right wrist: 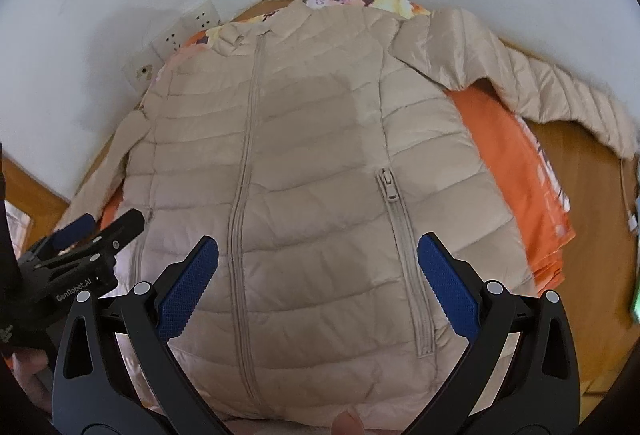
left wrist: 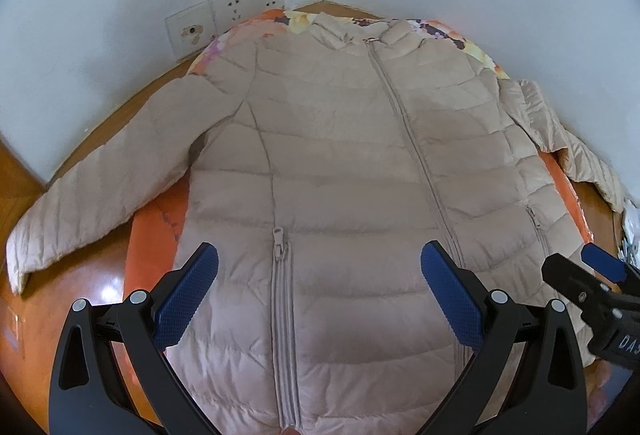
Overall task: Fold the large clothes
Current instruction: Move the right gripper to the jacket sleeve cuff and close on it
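A beige quilted puffer jacket lies flat, front up and zipped, on an orange floral cloth; it also shows in the right wrist view. Its left sleeve spreads out to the left and its right sleeve spreads out to the right. My left gripper is open and empty above the lower left front, over a pocket zipper. My right gripper is open and empty above the lower hem area, between the centre zipper and the right pocket zipper. Each gripper shows at the edge of the other's view.
The orange floral cloth covers a wooden table. A white wall with power sockets stands close behind the collar. Shiny bare wood shows at the near left. A cable lies at the far right edge.
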`<act>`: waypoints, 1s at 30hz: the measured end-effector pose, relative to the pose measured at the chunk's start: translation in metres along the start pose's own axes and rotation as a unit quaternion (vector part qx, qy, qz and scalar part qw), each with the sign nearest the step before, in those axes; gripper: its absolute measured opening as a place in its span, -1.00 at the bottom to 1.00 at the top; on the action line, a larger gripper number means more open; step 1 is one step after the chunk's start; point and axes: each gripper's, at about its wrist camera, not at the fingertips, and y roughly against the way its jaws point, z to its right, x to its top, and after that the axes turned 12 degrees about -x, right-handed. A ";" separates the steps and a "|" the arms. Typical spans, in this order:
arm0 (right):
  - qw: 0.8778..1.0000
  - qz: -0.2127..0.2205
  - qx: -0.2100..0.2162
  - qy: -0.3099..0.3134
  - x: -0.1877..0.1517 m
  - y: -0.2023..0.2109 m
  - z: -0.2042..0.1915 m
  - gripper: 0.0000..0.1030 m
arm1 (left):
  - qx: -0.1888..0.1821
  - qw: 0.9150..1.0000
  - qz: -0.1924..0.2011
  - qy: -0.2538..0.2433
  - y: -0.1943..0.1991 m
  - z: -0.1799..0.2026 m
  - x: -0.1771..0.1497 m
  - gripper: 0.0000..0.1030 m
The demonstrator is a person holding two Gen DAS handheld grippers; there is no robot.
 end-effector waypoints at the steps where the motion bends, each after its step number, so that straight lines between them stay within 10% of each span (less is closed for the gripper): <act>1: 1.000 0.001 -0.003 -0.006 0.001 -0.001 0.002 0.94 | -0.003 1.000 -0.002 -0.004 -0.002 0.000 0.001 0.90; 11: 0.999 0.022 -0.033 -0.034 0.013 0.000 0.057 0.94 | -0.033 0.999 -0.025 -0.015 -0.025 0.020 0.009 0.90; 30: 0.994 0.049 -0.089 -0.037 0.073 -0.039 0.229 0.93 | 0.025 0.998 -0.025 0.054 -0.047 0.091 0.001 0.90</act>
